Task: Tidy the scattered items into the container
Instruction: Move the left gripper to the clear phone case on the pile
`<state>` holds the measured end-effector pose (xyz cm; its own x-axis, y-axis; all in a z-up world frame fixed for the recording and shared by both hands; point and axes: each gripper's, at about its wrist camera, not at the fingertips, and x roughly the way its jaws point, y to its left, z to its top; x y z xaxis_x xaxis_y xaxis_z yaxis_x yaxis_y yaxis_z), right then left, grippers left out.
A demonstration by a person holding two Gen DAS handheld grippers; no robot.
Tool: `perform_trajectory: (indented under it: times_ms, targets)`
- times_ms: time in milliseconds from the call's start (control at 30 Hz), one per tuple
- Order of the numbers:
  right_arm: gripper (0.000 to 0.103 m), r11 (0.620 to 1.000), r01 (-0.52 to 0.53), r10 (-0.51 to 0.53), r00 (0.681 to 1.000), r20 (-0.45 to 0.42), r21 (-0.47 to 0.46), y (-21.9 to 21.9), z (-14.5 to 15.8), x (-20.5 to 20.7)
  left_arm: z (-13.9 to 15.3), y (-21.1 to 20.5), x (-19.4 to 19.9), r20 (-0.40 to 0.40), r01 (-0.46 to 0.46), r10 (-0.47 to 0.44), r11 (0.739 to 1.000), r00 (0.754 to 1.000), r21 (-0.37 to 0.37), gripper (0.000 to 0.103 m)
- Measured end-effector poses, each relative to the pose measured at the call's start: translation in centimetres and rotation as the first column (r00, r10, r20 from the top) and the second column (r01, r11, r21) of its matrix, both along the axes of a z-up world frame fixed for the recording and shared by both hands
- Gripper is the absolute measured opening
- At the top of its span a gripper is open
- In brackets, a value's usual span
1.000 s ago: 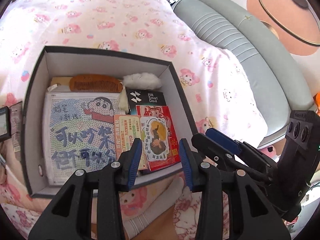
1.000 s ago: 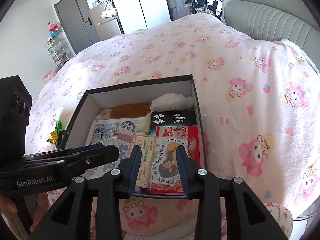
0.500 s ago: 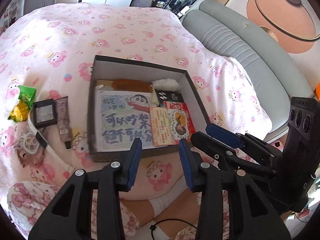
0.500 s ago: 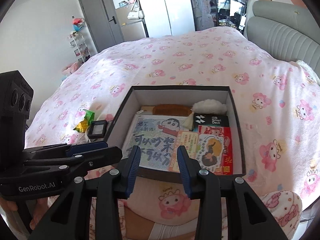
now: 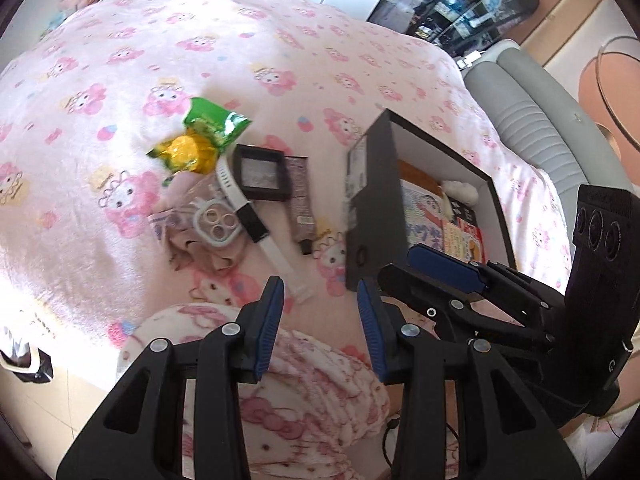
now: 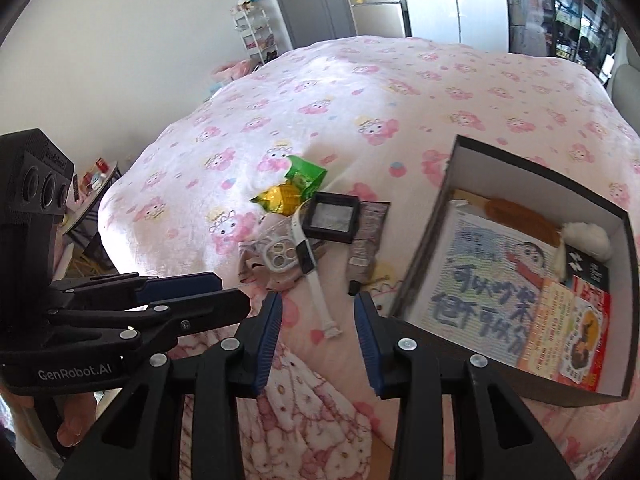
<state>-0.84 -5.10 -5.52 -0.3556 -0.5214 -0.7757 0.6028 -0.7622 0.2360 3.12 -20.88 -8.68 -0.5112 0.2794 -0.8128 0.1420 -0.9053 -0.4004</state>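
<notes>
Hovering above the near edge of the bed (image 5: pixel 224 28), the left gripper (image 5: pixel 320 316) has its blue-padded jaws spread with nothing between them; just beyond its tips lies the tail of a white watch strap (image 5: pixel 256 216). The right gripper (image 6: pixel 318 332) is likewise spread and empty, and the same strap (image 6: pixel 316 280) runs up from the gap between its jaws.

Ahead of both sets of jaws, and slightly to the left of them, the loose items sit in a tight cluster on the pink cartoon-print blanket: a green snack packet (image 5: pixel 214 124) farthest off, a yellow wrapper (image 5: pixel 186 152) touching it, a small black square case (image 5: pixel 262 178) resting over the strap, a dark tube (image 5: pixel 302 204) just right of the case, and a white ring-shaped piece with three holes (image 5: pixel 216 226) lying on a crumpled beige packet, which may be soft plastic or cloth; the blur makes it hard to tell.

To the right of the jaws stands the open black box (image 5: pixel 364 200), white inside, well filled already: a cartoon-printed flat pack (image 6: pixel 492 280), a brown comb (image 6: pixel 520 216) along the far wall, a white fluffy ball (image 6: pixel 588 236), a black carton and red printed cards (image 6: pixel 580 336) in the nearest right corner.

In the right wrist view the left gripper shows at the left edge, with fingers of a hand (image 6: pixel 76 412) beneath it.
</notes>
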Motion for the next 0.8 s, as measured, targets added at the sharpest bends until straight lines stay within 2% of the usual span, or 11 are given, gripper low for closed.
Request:
perform_trajectory:
  times_ms: [100,200,300,333,433,533,600,700,800]
  targets:
    - [0.031,1.000,-0.019,0.019,0.999,0.039,0.010,-3.3,-1.8,-1.0,-1.7,-2.6,-0.7,0.058,-0.034,0.037,0.999,0.998,-0.040,0.038]
    - [0.031,0.998,-0.060,0.058,0.994,0.093,0.015,-6.0,-4.1,-2.3,-3.6,-5.5,-1.9,0.096,-0.060,0.059,0.998,0.994,0.009,0.039]
    - [0.030,0.996,-0.094,0.092,0.982,0.164,0.007,-7.9,-6.5,-3.6,-5.3,-7.7,-3.7,0.140,-0.038,0.040,0.999,0.989,-0.017,0.039]
    - [0.028,0.994,-0.105,0.101,0.977,0.187,0.010,-8.5,-7.4,-4.1,-6.0,-8.5,-4.4,0.156,-0.013,0.012,1.000,0.988,0.006,0.039]
    - [0.028,0.991,-0.124,0.108,0.968,0.226,0.059,-9.7,-9.8,-5.3,-7.8,-10.8,-6.2,0.193,-0.001,-0.025,0.991,0.981,0.133,0.039]
    - [0.028,0.986,-0.146,0.123,0.962,0.244,0.082,-10.6,-11.3,-6.2,-9.2,-11.7,-7.6,0.242,-0.001,-0.028,0.993,0.970,0.118,0.039]
    - [0.028,0.983,-0.143,0.110,0.962,0.250,0.114,-11.2,-12.2,-7.0,-10.7,-11.8,-8.5,0.275,0.005,-0.046,0.989,0.960,0.148,0.039]
    - [0.028,0.983,-0.096,0.051,0.961,0.270,0.155,-11.5,-13.6,-8.3,-12.3,-11.7,-9.4,0.294,0.006,-0.069,0.977,0.953,0.211,0.039]
    - [0.028,0.983,-0.046,0.001,0.970,0.243,0.177,-11.0,-13.8,-9.2,-13.2,-11.6,-10.0,0.312,0.002,-0.069,0.977,0.948,0.212,0.039]
